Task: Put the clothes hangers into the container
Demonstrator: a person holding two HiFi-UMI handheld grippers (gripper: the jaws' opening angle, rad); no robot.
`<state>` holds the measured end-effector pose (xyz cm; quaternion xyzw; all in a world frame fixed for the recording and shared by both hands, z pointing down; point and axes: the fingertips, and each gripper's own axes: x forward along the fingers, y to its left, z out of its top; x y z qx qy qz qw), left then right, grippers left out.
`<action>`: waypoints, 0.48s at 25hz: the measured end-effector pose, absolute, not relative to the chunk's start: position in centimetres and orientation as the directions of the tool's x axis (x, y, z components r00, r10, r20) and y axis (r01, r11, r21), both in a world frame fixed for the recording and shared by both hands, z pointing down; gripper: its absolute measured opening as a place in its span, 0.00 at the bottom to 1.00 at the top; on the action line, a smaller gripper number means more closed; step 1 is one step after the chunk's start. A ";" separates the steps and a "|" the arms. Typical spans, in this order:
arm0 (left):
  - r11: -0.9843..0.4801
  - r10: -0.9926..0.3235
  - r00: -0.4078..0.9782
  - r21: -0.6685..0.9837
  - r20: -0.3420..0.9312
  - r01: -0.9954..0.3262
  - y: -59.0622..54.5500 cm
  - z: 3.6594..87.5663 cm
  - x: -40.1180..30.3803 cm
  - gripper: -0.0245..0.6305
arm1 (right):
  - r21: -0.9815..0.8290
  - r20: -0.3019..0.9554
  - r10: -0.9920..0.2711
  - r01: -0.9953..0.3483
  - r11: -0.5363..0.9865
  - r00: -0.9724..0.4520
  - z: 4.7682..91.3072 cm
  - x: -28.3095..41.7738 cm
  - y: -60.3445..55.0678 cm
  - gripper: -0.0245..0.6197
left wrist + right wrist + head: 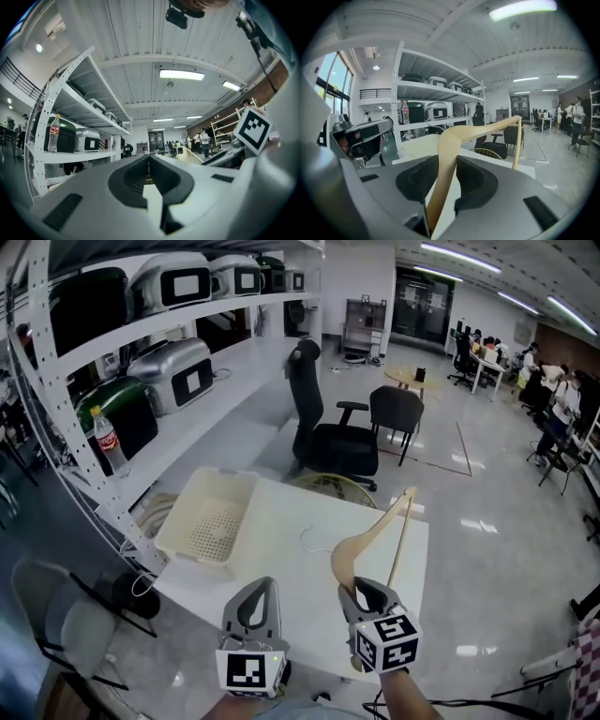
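A wooden hanger [343, 563] is grasped at one arm's end by the fingers of the right gripper [372, 593]. It is held up over the white counter [300, 620]. In the head view it is seen just right of centre. The cream container [174, 517] stands well apart at its 9 o'clock, on the counter's left end. The left gripper [262, 589] is held at the right gripper's 9 o'clock, its fingers clenched together on nothing.

The step in hand is judged to be the carry to the container. The grasp should be kept firm, since only one tip is pinched and the free end is likely to swing. The hanger should be carried toward 10 o'clock and raised over the container's near wall. There it should be turned to lie along the container's longer side, lowered inside, and only then released. The wire hook should be kept from catching the rim.

The long axis runs from the gripped end at 6 o'clock to the free end at 1 o'clock, rising away from the person. The hook points toward 9 o'clock, at the container.
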<state>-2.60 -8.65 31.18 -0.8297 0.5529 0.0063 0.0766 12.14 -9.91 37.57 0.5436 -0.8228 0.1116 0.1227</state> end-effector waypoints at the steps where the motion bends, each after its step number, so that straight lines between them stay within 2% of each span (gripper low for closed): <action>1: -0.367 -0.921 0.378 -0.121 -0.095 -0.922 -8.3 31.2 -2.8 0.06 | -0.051 0.324 -0.865 -0.920 0.389 -0.384 37.6 12.2 -9.6 0.23; 12: -0.320 -0.943 0.329 -0.131 -0.056 -0.938 -9.3 31.7 -7.1 0.06 | -0.082 0.341 -0.831 -0.895 0.439 -0.439 38.5 8.3 -10.6 0.23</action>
